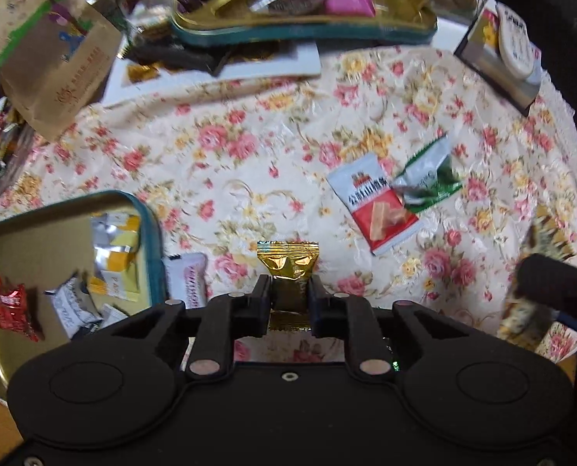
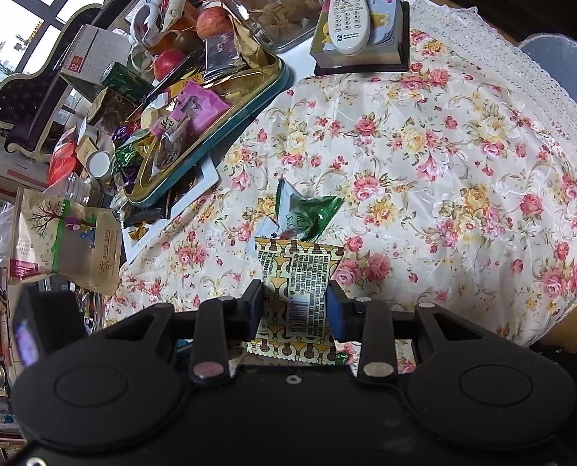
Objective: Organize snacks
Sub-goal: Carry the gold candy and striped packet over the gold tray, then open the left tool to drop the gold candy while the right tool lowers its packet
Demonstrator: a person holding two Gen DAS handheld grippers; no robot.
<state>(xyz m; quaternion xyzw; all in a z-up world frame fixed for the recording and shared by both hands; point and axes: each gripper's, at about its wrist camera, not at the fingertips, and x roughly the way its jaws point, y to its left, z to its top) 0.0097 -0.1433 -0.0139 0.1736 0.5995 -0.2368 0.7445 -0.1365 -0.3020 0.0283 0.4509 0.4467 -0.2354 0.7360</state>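
Left claw [image 1: 289, 285] is clamped on a gold packet [image 1: 288, 262]; right claw [image 2: 294, 297] grips a yellow patterned packet [image 2: 302, 272]. Small tin [image 1: 36, 233] sits at 9 o'clock, red wafer packet [image 1: 377, 204] and green wrapper [image 1: 430, 180] at 1 o'clock on the worktop [image 1: 249, 147], big tin [image 1: 300, 29] farthest at 12.
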